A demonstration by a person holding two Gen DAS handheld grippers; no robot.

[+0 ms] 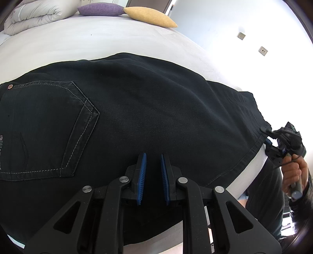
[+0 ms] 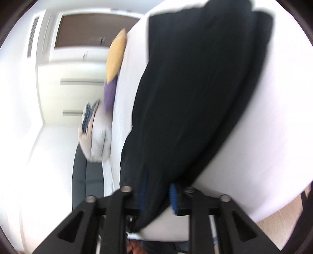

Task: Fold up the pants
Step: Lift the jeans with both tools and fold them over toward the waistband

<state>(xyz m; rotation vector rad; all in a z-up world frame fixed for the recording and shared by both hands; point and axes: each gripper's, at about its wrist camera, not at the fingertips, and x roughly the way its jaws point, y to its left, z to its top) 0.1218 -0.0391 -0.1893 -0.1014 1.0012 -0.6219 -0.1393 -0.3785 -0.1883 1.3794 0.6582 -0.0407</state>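
Note:
Black pants [image 1: 137, 109] lie spread across a white bed [image 1: 88, 41], back pocket [image 1: 49, 127] at the left. My left gripper [image 1: 153, 156] hovers just over the near part of the pants, blue pads apart, holding nothing. My right gripper [image 1: 267, 134] shows at the right edge of the left wrist view, at the hem of the pant leg. In the blurred right wrist view my right gripper [image 2: 156, 187] has the pants [image 2: 195, 88] between its blue pads, the cloth stretching away over the bed [image 2: 264, 146].
A yellow cushion [image 1: 150, 16], a purple cushion [image 1: 99, 9] and a folded grey duvet [image 1: 37, 14] lie at the far end of the bed. A white wall with sockets [image 1: 241, 36] is on the right. The person's hand [image 1: 293, 172] holds the right gripper.

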